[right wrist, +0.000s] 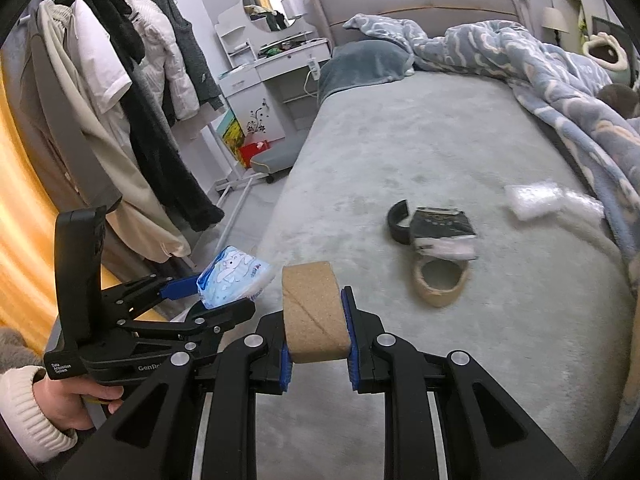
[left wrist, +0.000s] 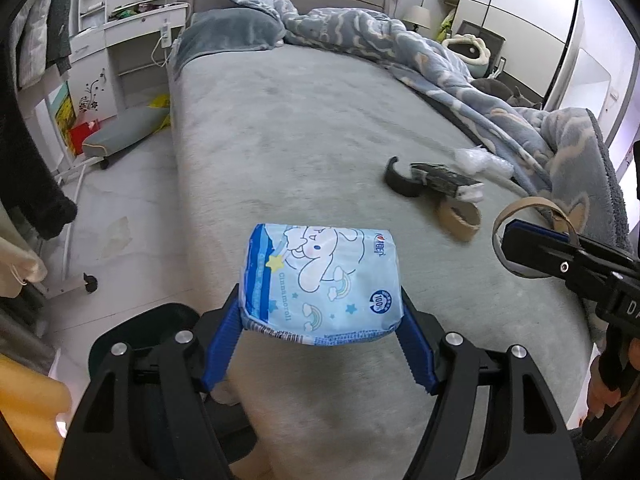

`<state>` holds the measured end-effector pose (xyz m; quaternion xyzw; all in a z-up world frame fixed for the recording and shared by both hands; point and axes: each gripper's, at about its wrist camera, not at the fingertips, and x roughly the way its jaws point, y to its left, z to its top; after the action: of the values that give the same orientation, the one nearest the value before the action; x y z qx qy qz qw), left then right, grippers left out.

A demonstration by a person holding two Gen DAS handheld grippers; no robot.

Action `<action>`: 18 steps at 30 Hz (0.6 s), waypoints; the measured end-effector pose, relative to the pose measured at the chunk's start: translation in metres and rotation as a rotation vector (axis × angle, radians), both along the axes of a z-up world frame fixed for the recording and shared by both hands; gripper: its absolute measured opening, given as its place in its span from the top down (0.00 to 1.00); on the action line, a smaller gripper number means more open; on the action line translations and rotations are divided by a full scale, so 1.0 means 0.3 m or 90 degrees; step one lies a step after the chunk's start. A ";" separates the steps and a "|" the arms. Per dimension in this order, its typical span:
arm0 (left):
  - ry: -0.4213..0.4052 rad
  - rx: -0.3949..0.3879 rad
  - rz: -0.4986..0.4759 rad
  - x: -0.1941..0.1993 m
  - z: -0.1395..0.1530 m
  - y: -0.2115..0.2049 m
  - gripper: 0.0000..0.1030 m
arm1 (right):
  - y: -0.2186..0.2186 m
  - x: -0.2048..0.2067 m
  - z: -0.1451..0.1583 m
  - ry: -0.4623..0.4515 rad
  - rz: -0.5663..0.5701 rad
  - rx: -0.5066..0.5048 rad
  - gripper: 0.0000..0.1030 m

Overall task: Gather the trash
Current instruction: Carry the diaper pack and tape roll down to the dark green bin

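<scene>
My left gripper (left wrist: 320, 300) is shut on a light blue tissue pack (left wrist: 320, 276) printed with a cartoon dog, held above the near end of the grey bed (left wrist: 300, 140). In the right wrist view that pack (right wrist: 236, 276) shows at the left. My right gripper (right wrist: 316, 320) is shut on a squashed brown cardboard ring (right wrist: 314, 312), also over the bed's near end. On the bed further in lie a black curved piece (right wrist: 398, 222), a dark packet (right wrist: 440, 226), another cardboard ring (right wrist: 440, 284) and clear plastic wrap (right wrist: 532, 200).
A rumpled blue blanket (right wrist: 540, 80) covers the bed's right side, with a grey pillow (right wrist: 364, 64) at the head. A clothes rack (right wrist: 132, 92) and a white dressing table (right wrist: 276, 64) stand to the left. A grey cushion (left wrist: 124, 132) lies on the floor.
</scene>
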<state>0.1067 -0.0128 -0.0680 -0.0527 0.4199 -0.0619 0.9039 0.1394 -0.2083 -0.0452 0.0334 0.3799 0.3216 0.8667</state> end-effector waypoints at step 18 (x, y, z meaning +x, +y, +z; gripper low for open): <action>0.041 0.006 0.076 -0.082 -0.053 0.259 0.29 | 0.245 -0.010 0.019 0.004 0.075 0.004 0.79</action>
<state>0.0821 0.0648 -0.0840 -0.0752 0.4453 -0.0040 0.8922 0.1362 -0.1349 -0.0394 0.0146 0.3826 0.3730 0.8452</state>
